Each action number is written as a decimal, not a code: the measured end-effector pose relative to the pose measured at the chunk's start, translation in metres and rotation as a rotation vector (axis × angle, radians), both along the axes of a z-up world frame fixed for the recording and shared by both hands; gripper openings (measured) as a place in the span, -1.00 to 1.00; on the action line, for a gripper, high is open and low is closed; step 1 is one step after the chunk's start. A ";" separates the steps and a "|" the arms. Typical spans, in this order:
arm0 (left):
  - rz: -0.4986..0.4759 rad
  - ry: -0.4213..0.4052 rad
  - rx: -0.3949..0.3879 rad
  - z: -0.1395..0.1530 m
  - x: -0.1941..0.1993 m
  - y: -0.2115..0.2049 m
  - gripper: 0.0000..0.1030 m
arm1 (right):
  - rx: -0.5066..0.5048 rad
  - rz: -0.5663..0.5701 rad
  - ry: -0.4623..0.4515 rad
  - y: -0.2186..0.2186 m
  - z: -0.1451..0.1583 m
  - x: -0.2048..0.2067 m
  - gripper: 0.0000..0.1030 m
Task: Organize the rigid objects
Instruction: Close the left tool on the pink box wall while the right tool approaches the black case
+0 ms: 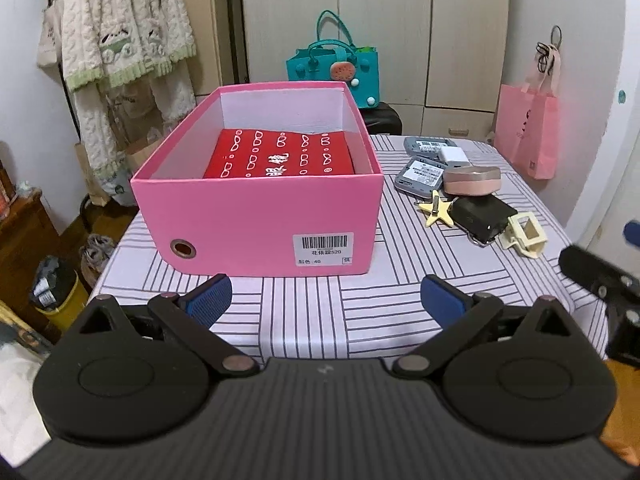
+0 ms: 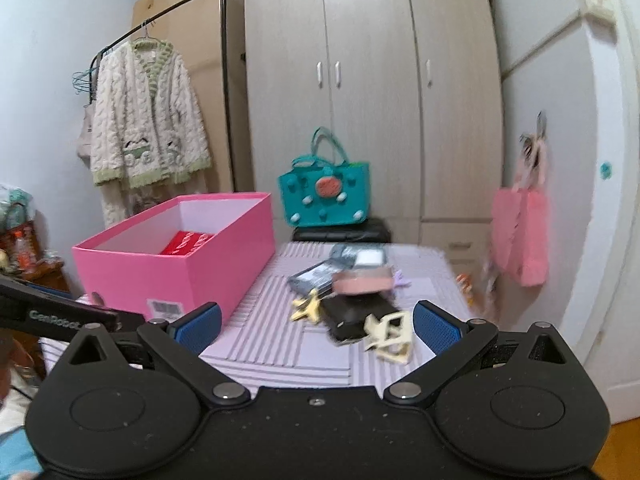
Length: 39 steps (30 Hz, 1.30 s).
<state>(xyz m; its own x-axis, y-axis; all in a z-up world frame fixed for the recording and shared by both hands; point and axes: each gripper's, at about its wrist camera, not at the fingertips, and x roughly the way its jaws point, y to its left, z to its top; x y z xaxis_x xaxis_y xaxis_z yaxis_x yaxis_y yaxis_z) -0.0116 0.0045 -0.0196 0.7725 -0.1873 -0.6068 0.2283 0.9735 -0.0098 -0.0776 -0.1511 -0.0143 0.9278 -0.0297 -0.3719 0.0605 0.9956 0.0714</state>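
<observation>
**Both grippers open, level above table edge**

Left gripper [image 1: 326, 298]: jaws spread wide, empty, aimed at the pink box [image 1: 256, 216] at 12 o'clock. Box holds a red packet [image 1: 280, 156].

Right gripper [image 2: 316, 326]: jaws spread wide, empty. Loose items at 12 to 1 o'clock on the table [image 1: 340, 312]: clip [image 2: 390, 338], black case [image 2: 354, 314], star [image 2: 306, 308].

Left gripper [image 1: 326, 300]: jaws spread wide, blue pads [image 1: 210, 300] facing each other, nothing between them; held level and pointing forward.
Right gripper [image 2: 316, 324]: jaws also wide apart, blue pads [image 2: 436, 326] bare, gripping nothing; its view is blurred.
Relative position: right gripper shows at the right edge of the left wrist view; left gripper at the left edge of the right wrist view.
</observation>
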 end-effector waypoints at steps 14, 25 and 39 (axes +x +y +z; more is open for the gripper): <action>0.065 0.022 -0.049 0.000 0.008 0.013 0.99 | 0.023 0.018 0.035 0.003 0.004 0.006 0.99; -0.034 0.016 -0.011 0.023 0.003 0.018 1.00 | -0.010 0.022 -0.004 0.020 0.028 0.000 0.99; -0.101 -0.018 0.080 0.046 0.034 0.040 0.96 | -0.030 0.077 0.047 -0.004 0.030 0.023 0.97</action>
